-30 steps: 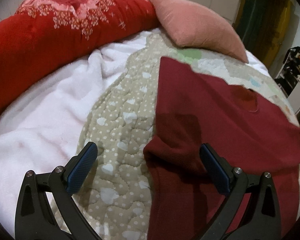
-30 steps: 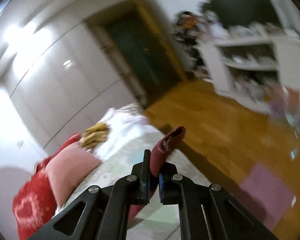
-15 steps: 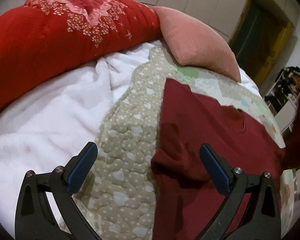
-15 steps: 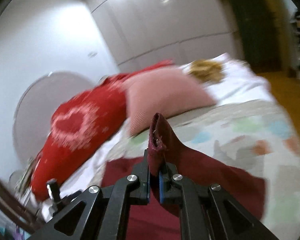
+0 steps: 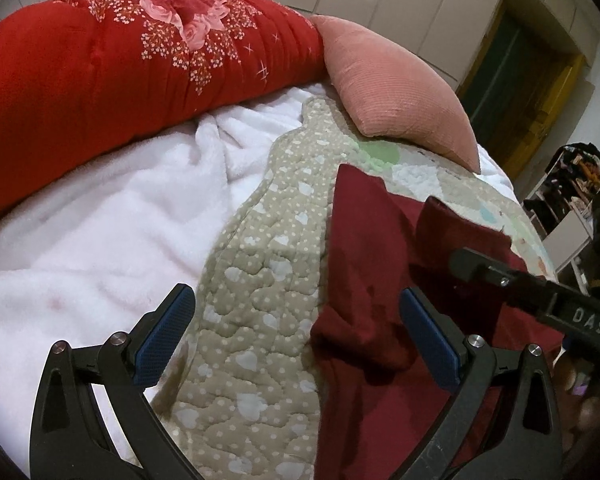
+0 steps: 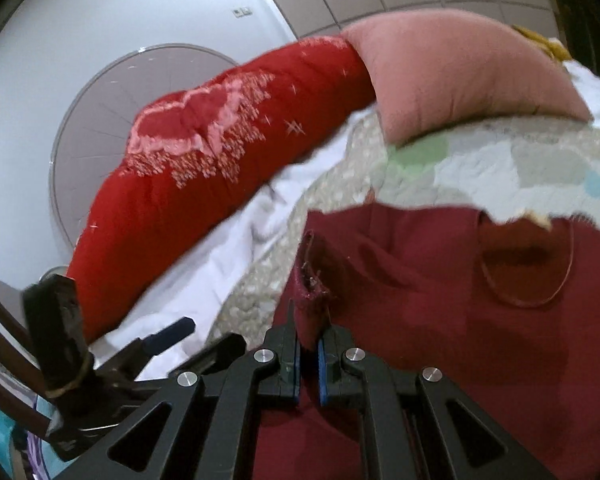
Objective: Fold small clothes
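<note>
Two hand-held grippers are working over a bed. A dark red garment is lying spread on a beige quilt, beside a white fleece blanket. Right hand-held gripper is pinching a raised edge, possibly a sleeve cuff, of the garment between its nearly closed jaws. Left hand-held gripper is hanging with jaws wide apart and nothing between them, over the garment's near edge. Behind are lying a red floral comforter and a pink pillow.

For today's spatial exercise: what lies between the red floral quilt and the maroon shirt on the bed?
In the left wrist view, a white fleece blanket and a beige dotted quilt separate the red floral quilt from the maroon shirt.
</note>
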`<action>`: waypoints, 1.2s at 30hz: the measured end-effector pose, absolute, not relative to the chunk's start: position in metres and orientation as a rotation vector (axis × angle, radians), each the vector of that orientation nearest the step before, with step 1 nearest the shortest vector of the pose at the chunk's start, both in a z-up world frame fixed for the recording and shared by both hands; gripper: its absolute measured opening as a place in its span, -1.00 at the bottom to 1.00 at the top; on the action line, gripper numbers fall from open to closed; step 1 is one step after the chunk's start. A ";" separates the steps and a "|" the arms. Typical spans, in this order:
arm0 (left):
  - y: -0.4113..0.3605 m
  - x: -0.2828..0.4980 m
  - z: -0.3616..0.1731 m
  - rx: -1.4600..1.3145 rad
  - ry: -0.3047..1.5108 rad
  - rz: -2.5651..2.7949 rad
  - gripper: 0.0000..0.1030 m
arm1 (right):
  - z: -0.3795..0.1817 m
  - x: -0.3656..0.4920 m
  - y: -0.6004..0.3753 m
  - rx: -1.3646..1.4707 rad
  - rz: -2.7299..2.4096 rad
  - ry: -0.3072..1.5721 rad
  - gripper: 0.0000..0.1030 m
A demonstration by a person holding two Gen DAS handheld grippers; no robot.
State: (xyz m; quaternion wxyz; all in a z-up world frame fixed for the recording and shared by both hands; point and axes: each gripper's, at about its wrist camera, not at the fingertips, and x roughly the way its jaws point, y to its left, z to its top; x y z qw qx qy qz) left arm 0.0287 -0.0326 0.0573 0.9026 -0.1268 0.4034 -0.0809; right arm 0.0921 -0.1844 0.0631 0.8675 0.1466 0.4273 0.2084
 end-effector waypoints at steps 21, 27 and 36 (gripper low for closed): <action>-0.032 0.030 0.053 -0.251 0.847 -0.147 0.98 | 0.025 0.094 -0.184 0.411 0.450 0.985 -0.89; -0.027 0.031 0.053 -0.279 0.854 -0.150 0.98 | 0.011 0.087 -0.187 0.480 0.455 1.007 -0.42; -0.033 0.026 0.058 -0.289 0.841 -0.183 0.98 | 0.059 -0.007 -0.251 0.292 0.356 0.897 -0.11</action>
